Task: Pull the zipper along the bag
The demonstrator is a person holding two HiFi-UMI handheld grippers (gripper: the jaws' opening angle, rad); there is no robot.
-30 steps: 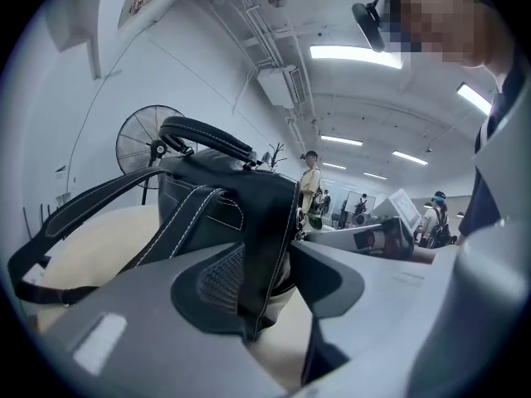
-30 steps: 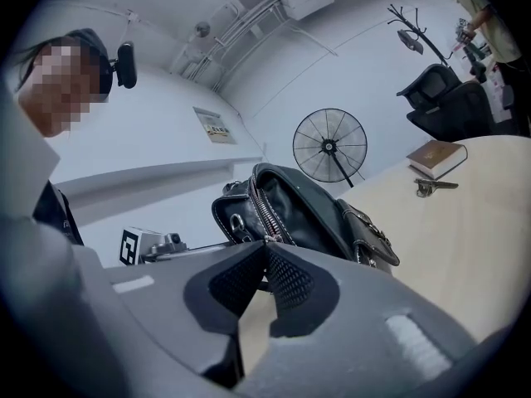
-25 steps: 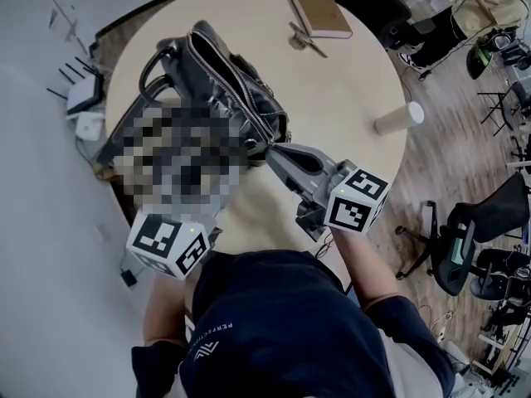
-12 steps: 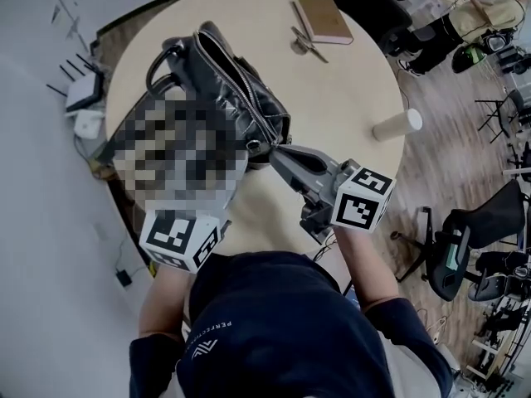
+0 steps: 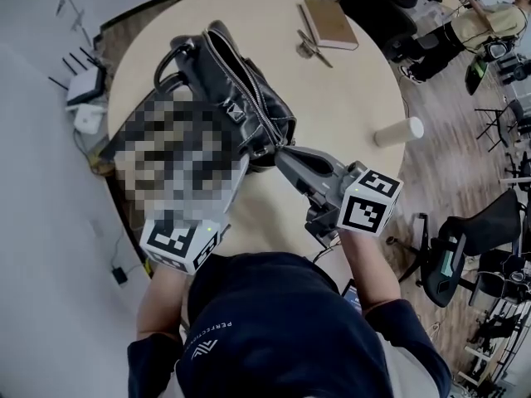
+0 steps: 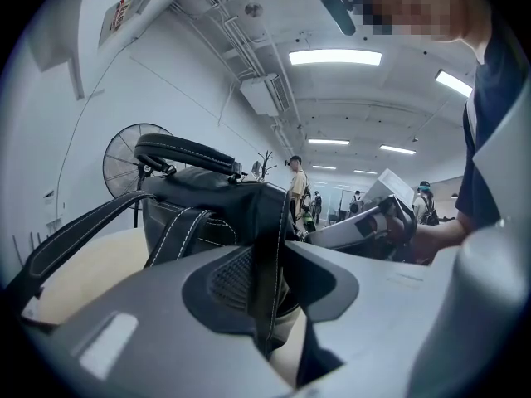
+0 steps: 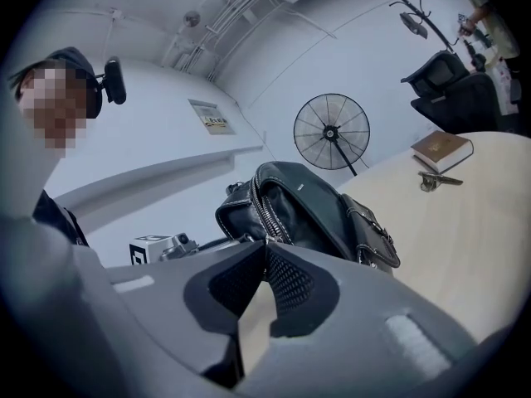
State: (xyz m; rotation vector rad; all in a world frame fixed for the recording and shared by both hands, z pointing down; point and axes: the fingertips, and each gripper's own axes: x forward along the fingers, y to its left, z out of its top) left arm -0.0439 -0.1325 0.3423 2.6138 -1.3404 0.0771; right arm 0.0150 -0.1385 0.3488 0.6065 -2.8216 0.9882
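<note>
Round table (image 5: 348, 106), black bag (image 5: 241, 98), fan (image 7: 332, 131) only in gripper views

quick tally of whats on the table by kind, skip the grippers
bag: 1
book: 1
bunch of keys: 1
cup: 1
total: 4

bright, even indoor light; strong fisheye in the gripper views

ceiling strips (image 6: 335, 56) glare at upper centre of the left gripper view; head view duller, faint shadows on the table (image 5: 348, 106), small glints on the bag (image 5: 270, 98); gripper view corners black, bent, foreground soft.
</note>
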